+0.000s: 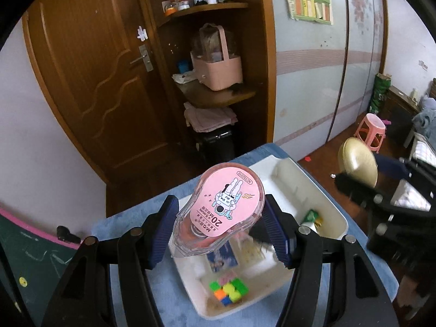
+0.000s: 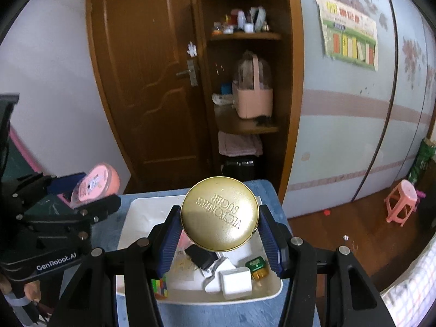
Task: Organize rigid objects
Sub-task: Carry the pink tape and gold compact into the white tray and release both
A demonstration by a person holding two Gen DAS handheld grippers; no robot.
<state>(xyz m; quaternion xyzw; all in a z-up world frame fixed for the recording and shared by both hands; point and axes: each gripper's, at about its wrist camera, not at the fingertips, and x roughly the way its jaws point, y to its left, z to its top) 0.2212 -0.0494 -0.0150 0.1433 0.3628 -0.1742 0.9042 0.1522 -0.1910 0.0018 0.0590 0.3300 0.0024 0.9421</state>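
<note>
With the left gripper [image 1: 220,229] pinching the pink correction tape [image 1: 223,204] and the right gripper [image 2: 220,241] clamping the gold tin [image 2: 219,214], lower both gently into bare spots of the white tray [image 2: 128,218].

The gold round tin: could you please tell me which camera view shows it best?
The right wrist view: the gold round tin sits centred and sharp between the right gripper's jaws, embossed lettering legible. The left wrist view shows it only blurred, edge-on, at right.
</note>
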